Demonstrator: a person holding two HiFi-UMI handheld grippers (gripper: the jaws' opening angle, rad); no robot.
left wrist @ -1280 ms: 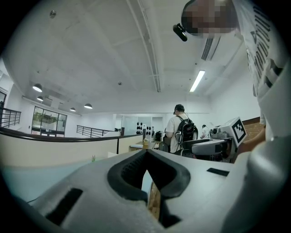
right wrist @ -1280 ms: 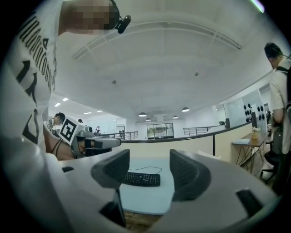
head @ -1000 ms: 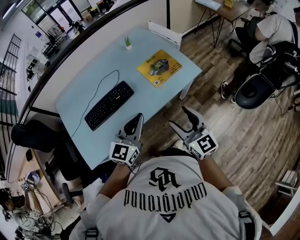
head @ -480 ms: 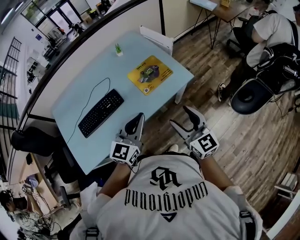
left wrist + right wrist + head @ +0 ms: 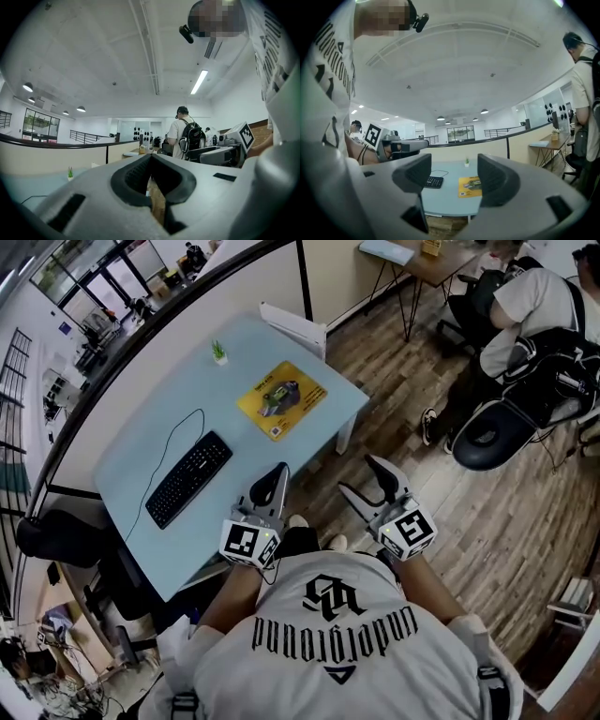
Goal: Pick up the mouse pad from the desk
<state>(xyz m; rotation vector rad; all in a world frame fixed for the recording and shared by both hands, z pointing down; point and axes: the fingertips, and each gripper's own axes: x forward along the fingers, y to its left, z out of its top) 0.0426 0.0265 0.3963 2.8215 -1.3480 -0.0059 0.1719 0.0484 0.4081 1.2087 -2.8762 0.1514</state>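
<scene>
One light-blue desk (image 5: 122, 465), and on it: one yellow mouse pad (image 5: 303, 390), one mouse (image 5: 279, 394), one black keyboard (image 5: 188, 479), one little potted plant (image 5: 218, 351). Two grippers up front, the left gripper (image 5: 278, 472) and the right gripper (image 5: 358, 476). One wooden desk (image 5: 433, 263) top right, with one person (image 5: 539, 296) seated by it

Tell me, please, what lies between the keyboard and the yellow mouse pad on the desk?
Nothing lies there. In the head view, the stretch of light-blue desk between the black keyboard and the yellow mouse pad is bare.
</scene>
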